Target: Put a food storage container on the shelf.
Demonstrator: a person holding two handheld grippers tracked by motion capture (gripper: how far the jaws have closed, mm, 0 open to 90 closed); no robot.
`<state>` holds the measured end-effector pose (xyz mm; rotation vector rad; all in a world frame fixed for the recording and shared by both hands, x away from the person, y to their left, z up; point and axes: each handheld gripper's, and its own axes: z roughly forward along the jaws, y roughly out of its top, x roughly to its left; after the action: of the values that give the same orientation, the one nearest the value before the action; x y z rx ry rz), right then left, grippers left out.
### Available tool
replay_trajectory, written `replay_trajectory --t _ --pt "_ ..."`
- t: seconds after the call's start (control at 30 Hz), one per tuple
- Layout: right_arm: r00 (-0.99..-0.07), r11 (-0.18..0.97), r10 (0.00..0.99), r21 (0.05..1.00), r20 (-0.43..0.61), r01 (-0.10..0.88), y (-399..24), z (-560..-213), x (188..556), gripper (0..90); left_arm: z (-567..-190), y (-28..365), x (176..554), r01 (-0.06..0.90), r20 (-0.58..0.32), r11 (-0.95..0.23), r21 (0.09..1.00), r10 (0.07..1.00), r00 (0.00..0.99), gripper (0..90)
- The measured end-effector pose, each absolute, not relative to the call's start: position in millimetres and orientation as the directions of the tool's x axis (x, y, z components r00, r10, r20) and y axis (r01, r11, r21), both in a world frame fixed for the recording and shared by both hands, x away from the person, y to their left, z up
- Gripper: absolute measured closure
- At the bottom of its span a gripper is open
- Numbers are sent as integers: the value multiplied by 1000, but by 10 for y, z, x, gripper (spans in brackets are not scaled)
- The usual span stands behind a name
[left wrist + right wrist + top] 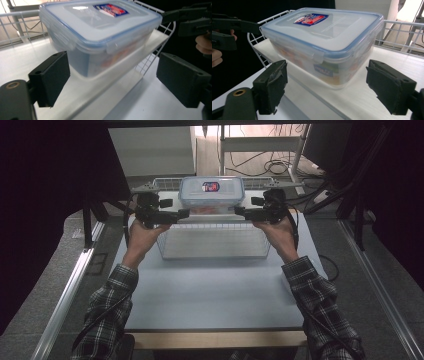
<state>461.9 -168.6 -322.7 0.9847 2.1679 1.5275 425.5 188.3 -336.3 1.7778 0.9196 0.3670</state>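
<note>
Your left gripper (184, 213) and right gripper (239, 211) both stand spread wide, pinching nothing, one at each short end of the clear lidded food container (211, 194). The container sits on the white top shelf of the wire rack (170, 181), near its front edge. Each pair of jaws is just short of a container end, not touching. The pale blue table (210, 285) in front lies open.

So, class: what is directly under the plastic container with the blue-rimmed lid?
The container sits on a white shelf with a wire rail. The shelf patch beneath the container is covered from sight.
</note>
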Motion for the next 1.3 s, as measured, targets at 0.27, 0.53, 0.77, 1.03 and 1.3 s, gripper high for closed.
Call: replay_trajectory --t 0.27,0.53,0.77,1.03,1.3 --pt "-729 213 674 912 122 349 -1698 -3314 4541 109 -3477 1870 4117 399 -165 -163 902 724 670 127" --pt "-738 235 665 905 116 354 -1715 -3414 4454 73 -3625 1878 3985 399 -168 -170 901 711 682 120" --pt "-749 250 655 907 99 339 -1771 -3502 4332 55 -3730 1883 3804 395 -130 -212 894 720 682 122" --pt "-771 290 634 904 65 314 -1805 -3646 4154 28 -3895 1888 3605 415 -122 -242 877 723 680 92" --pt "-792 315 609 900 51 301 -1836 -3739 3974 16 -4035 1876 3447 424 -117 -257 868 726 678 68"
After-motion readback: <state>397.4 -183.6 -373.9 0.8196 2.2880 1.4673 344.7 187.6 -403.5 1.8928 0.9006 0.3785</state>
